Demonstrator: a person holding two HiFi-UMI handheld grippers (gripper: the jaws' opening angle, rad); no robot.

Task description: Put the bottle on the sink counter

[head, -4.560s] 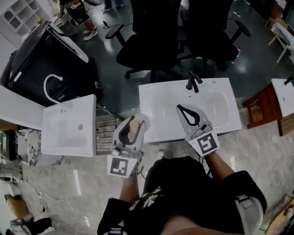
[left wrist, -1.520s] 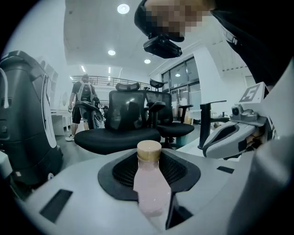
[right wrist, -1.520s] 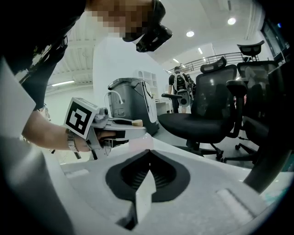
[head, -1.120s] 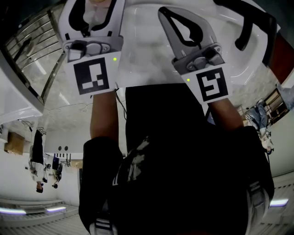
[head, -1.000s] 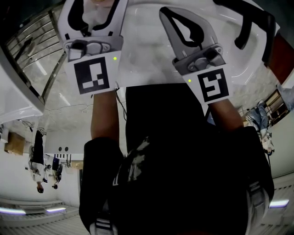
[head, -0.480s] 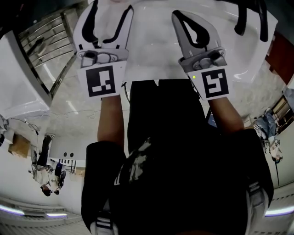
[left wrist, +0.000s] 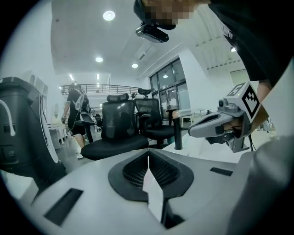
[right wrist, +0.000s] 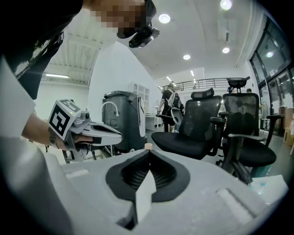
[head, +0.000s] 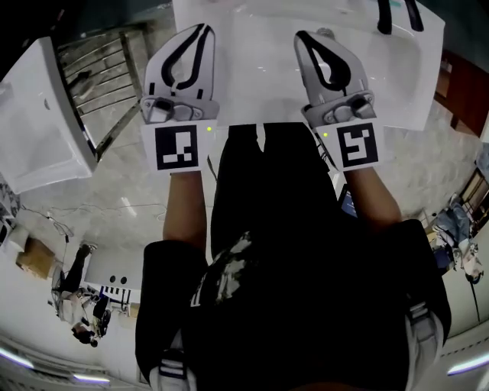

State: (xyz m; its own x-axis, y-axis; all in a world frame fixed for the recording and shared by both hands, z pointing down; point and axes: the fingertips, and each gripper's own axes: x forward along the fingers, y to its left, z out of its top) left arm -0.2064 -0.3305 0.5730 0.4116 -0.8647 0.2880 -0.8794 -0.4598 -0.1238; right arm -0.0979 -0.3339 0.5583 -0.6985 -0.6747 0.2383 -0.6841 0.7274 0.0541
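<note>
My left gripper (head: 202,30) is over the near edge of the white sink counter (head: 260,84), its jaws closing tight together with nothing between them (left wrist: 148,156). Beside it my right gripper (head: 304,38) is shut and empty too (right wrist: 149,156). In the right gripper view a small beige cap (right wrist: 148,146) peeks up just past the jaw tips; I cannot tell whether it is the bottle. No bottle shows in the head view or the left gripper view. Each gripper view catches the other gripper to its side.
A black faucet (head: 382,17) stands at the counter's far right. A second white basin (head: 38,114) and a metal rack (head: 103,72) are on the left. Black office chairs (left wrist: 117,131) and a dark bin (right wrist: 120,119) stand beyond the counter.
The left jaws, wide open half a second ago, are shut and empty. Both grippers have drawn back toward the counter's near edge.
</note>
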